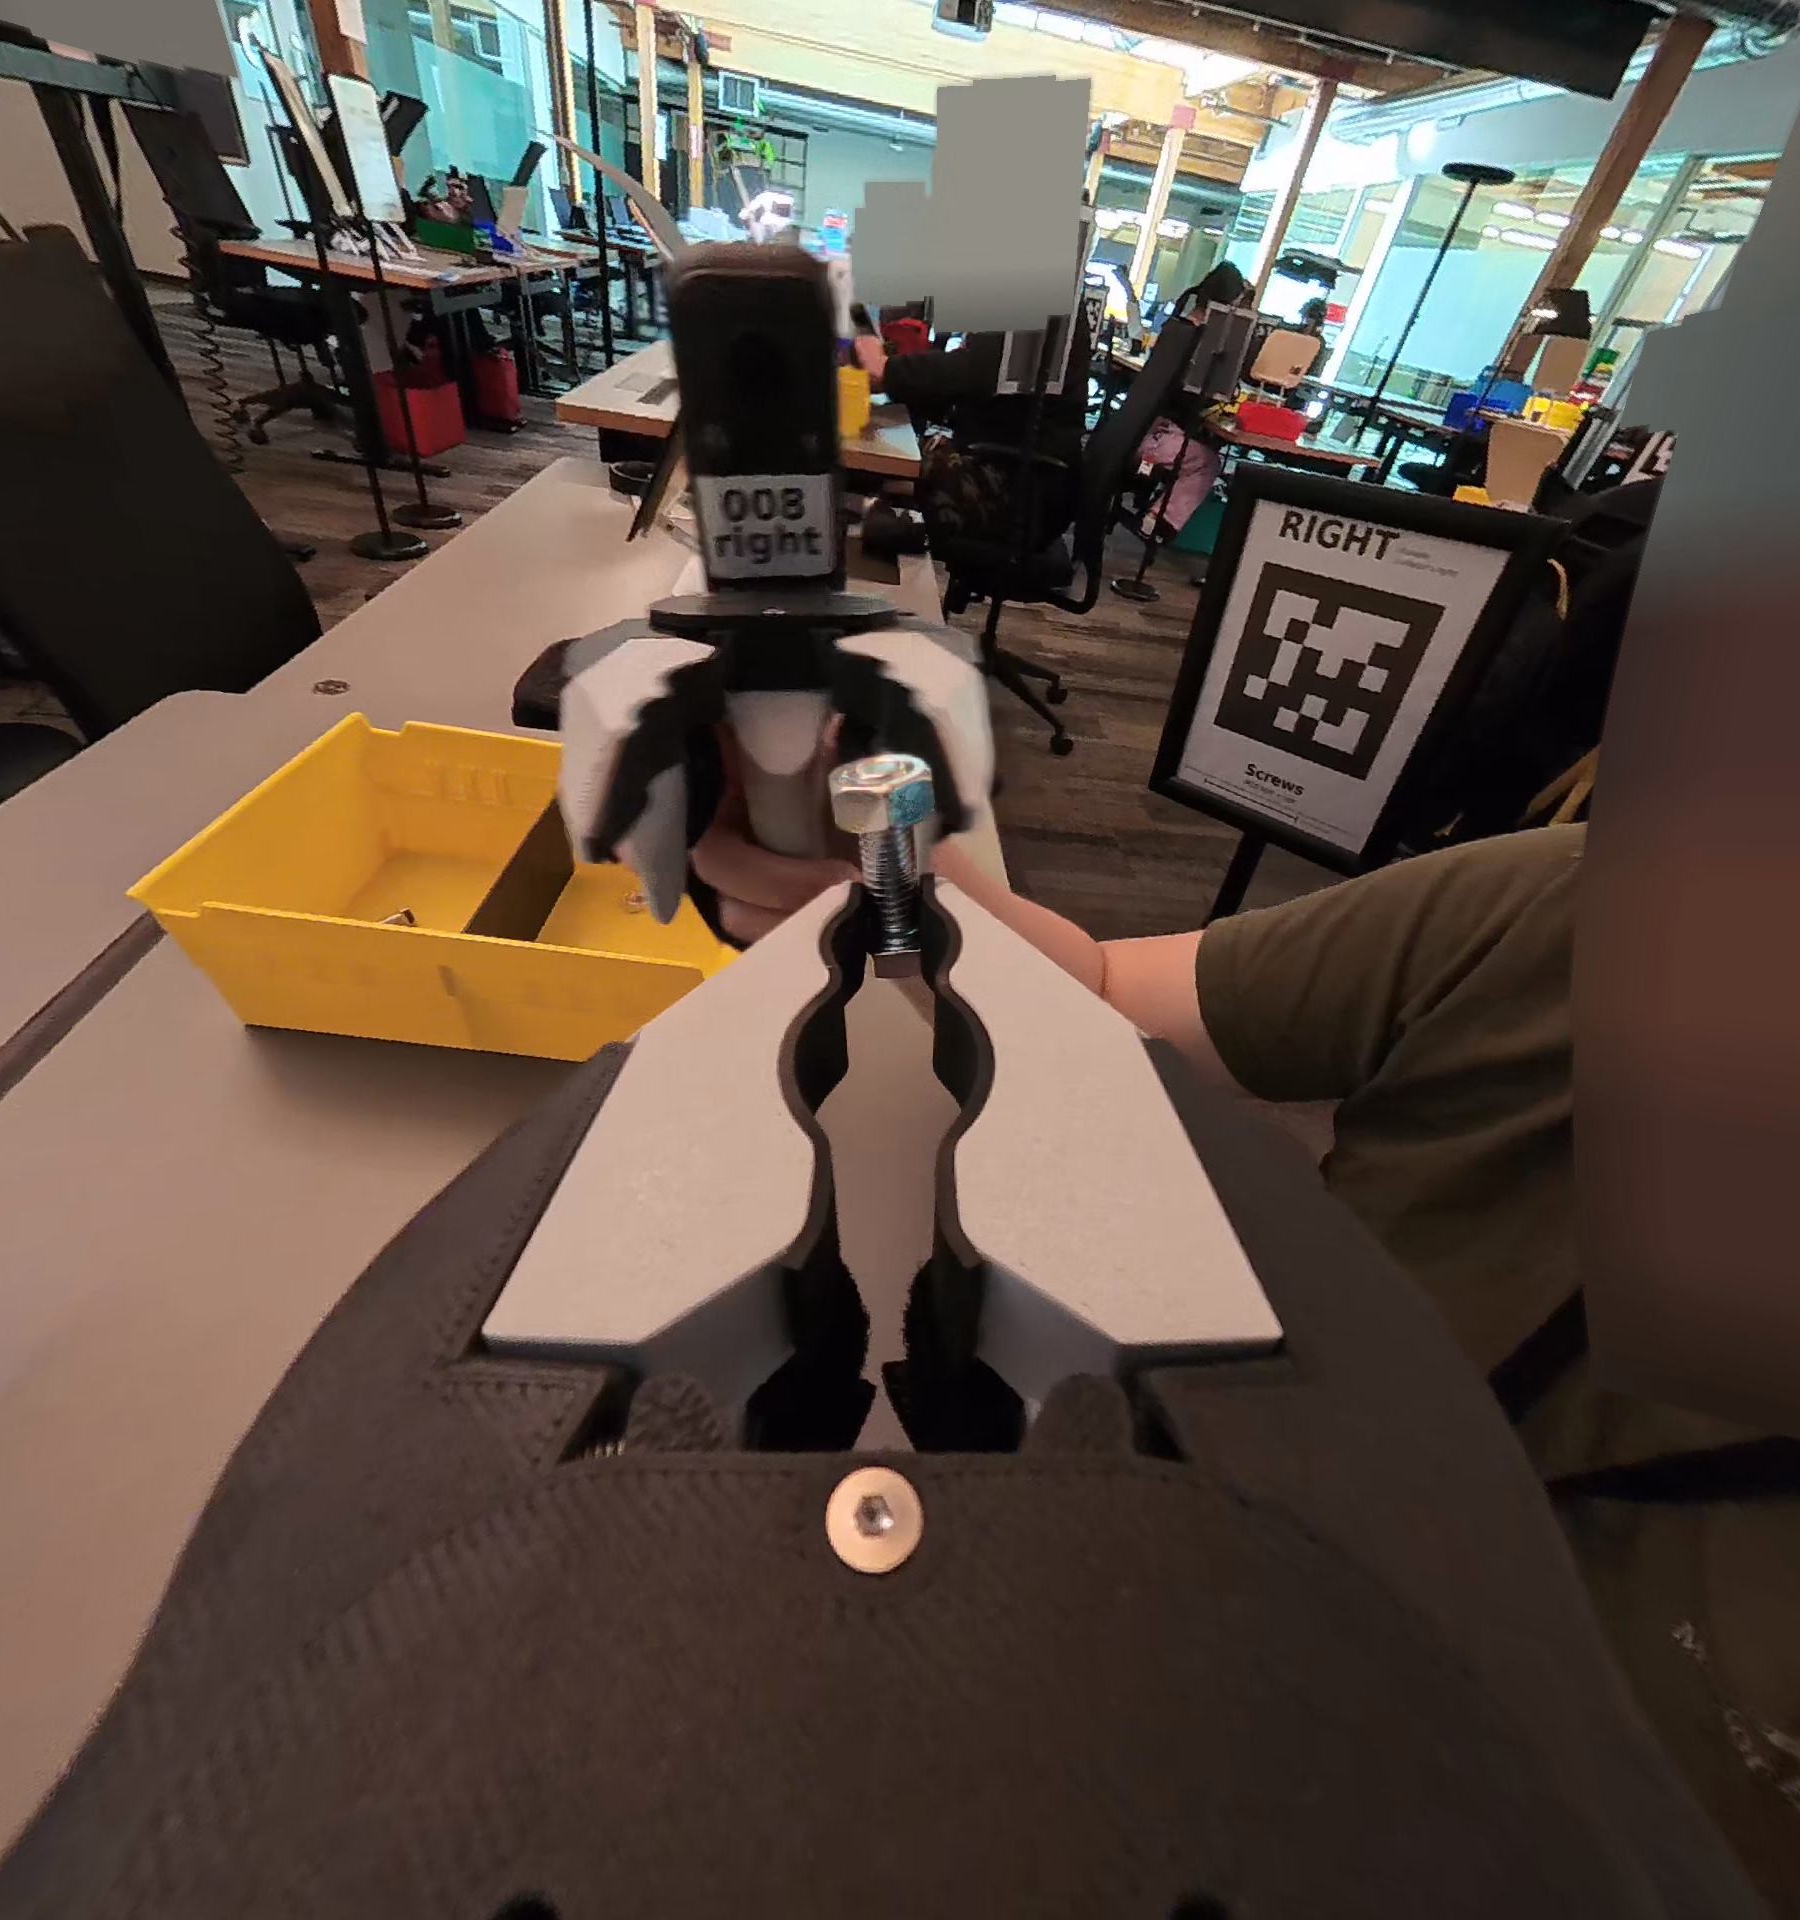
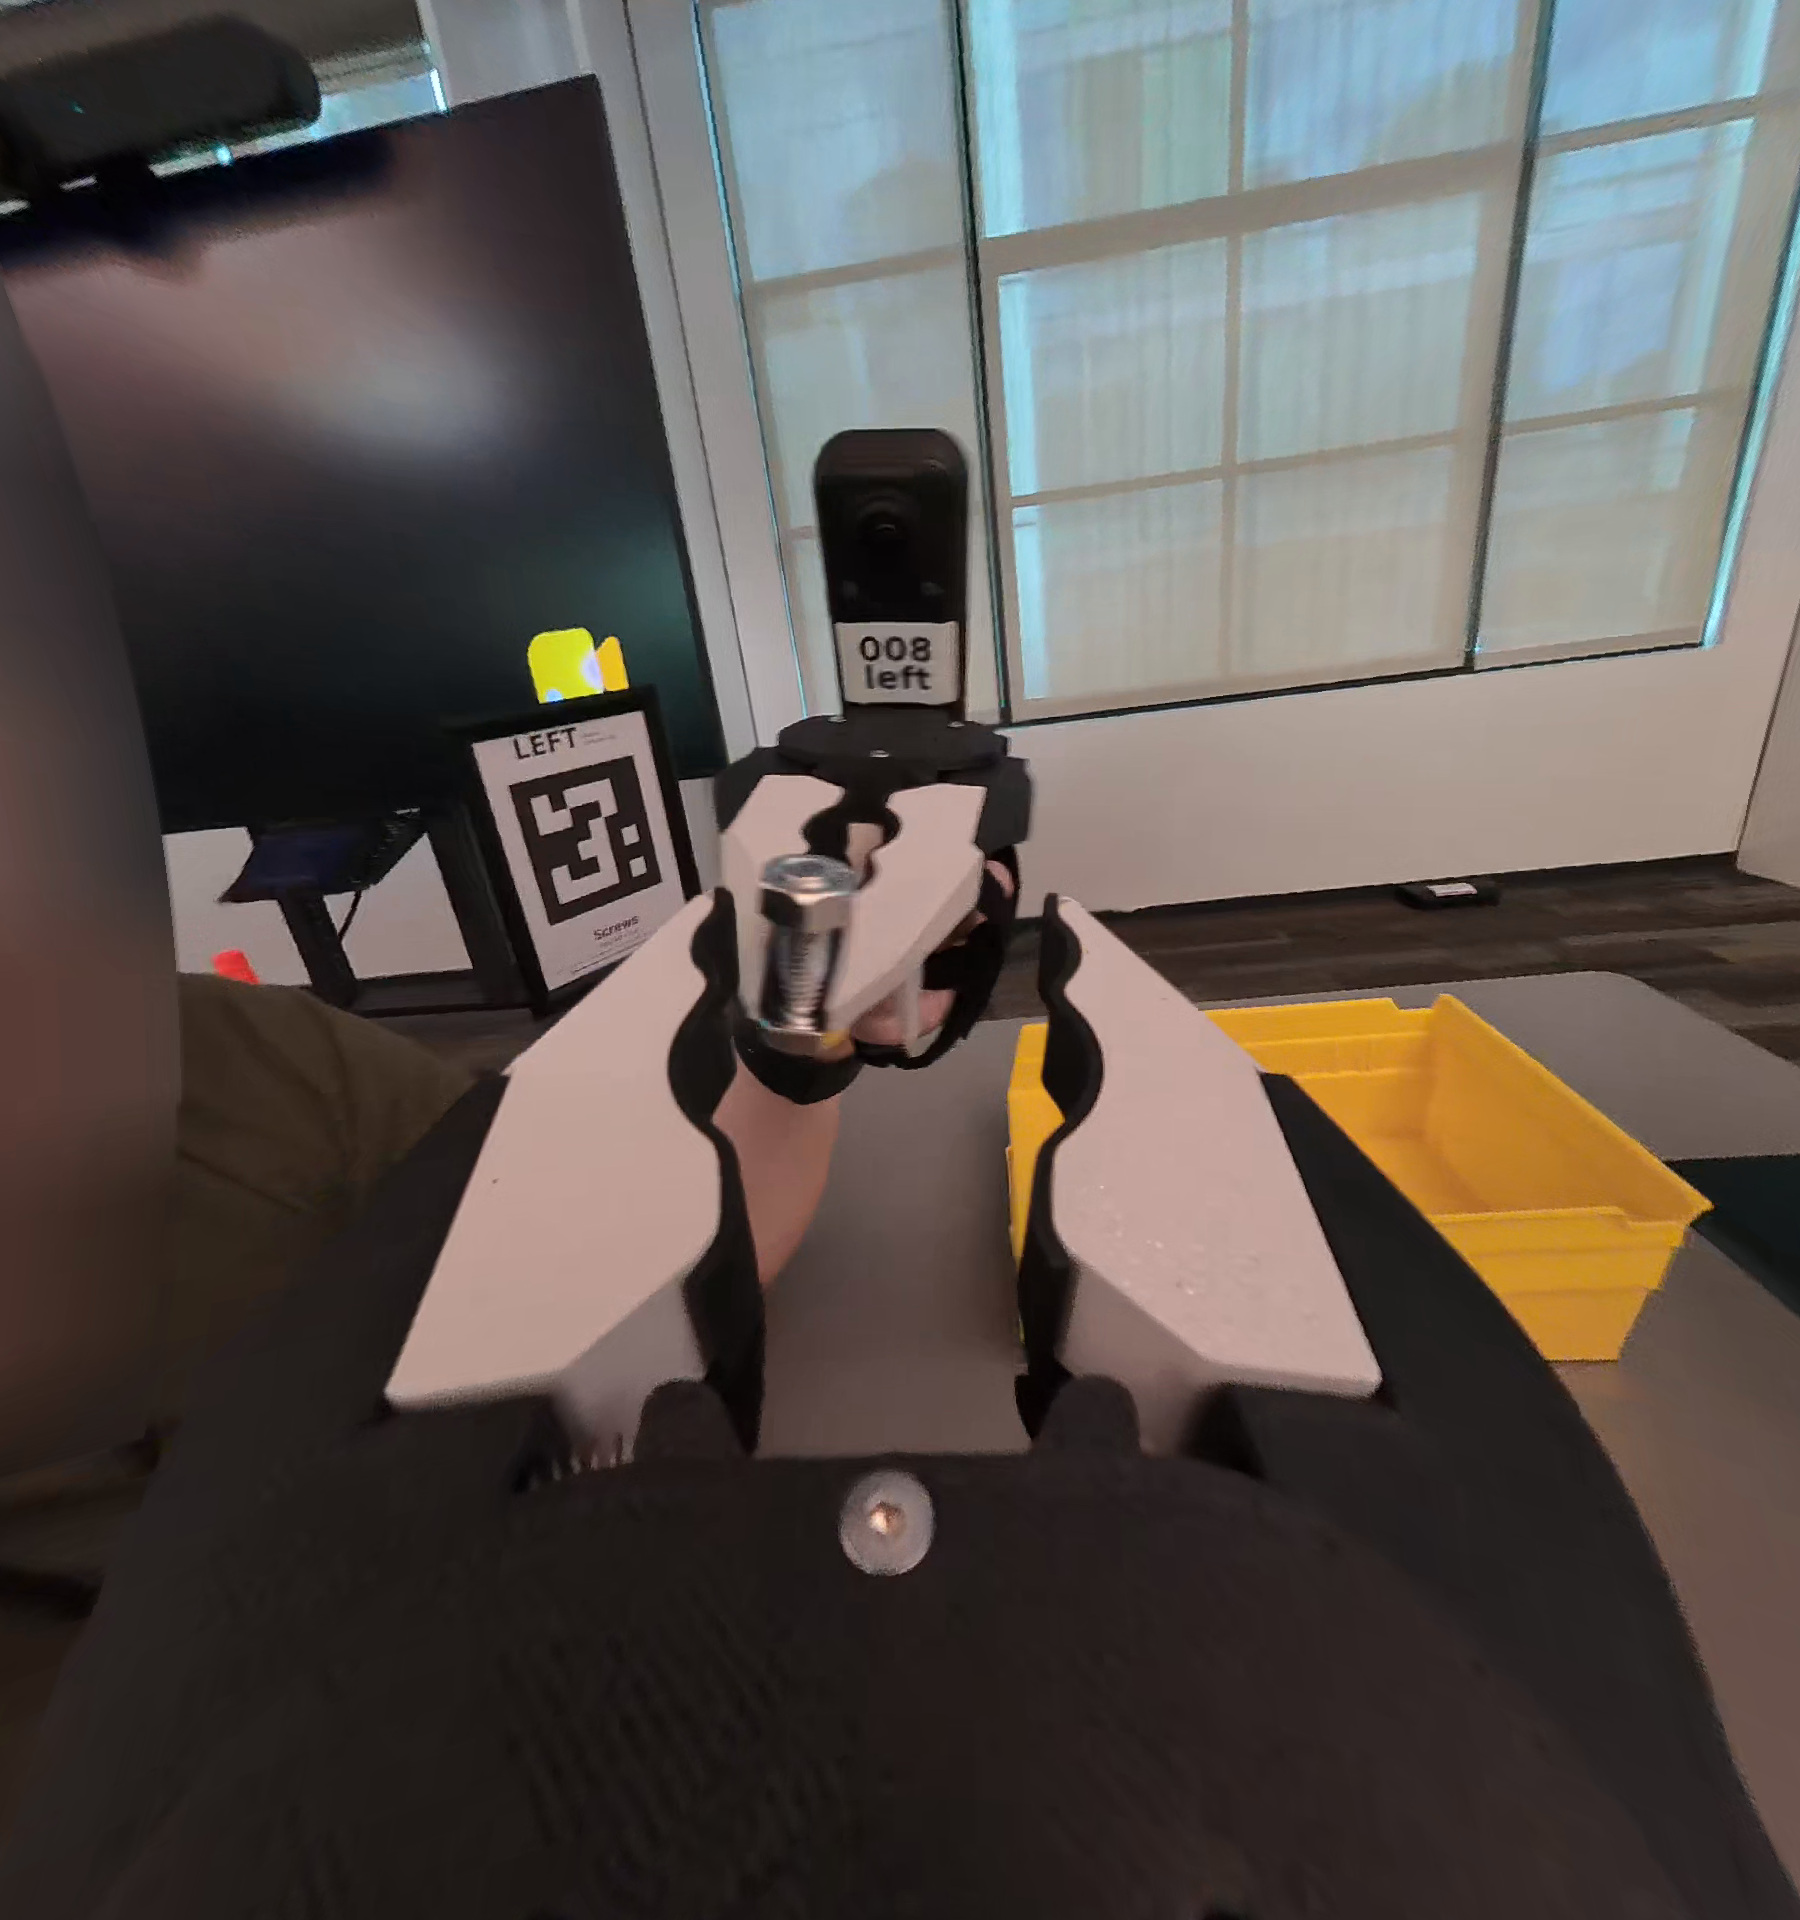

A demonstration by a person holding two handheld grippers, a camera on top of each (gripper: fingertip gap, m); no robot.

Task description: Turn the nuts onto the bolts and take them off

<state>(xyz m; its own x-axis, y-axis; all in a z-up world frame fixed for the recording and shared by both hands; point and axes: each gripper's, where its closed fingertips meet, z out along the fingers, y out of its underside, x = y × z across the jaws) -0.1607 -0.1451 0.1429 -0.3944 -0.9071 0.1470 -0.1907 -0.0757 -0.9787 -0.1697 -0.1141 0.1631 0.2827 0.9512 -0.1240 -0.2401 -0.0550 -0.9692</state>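
A silver bolt (image 1: 893,883) stands upright, its lower end clamped in the tips of my left gripper (image 1: 891,920). A hex nut (image 1: 880,792) sits at the bolt's upper end. My right gripper (image 2: 880,935) is open and empty, and faces the left one. In the right wrist view the bolt (image 2: 794,961) stands between its fingertips, close to the left finger (image 2: 605,1122); I cannot tell if they touch. The nut (image 2: 805,904) shows there too. The left gripper (image 2: 870,1013) and, in the left wrist view, the right gripper (image 1: 802,842) each appear head-on.
A yellow divided bin (image 1: 376,977) holding a few small metal parts (image 1: 397,916) stands on the grey table (image 1: 148,1195), beyond the grippers; it also shows in the right wrist view (image 2: 1498,1278). Framed marker signs (image 1: 1322,665) (image 2: 584,842) stand beside the table. A person's arm (image 1: 1395,966) reaches in. Both grippers' tips are close together, under 4 cm apart.
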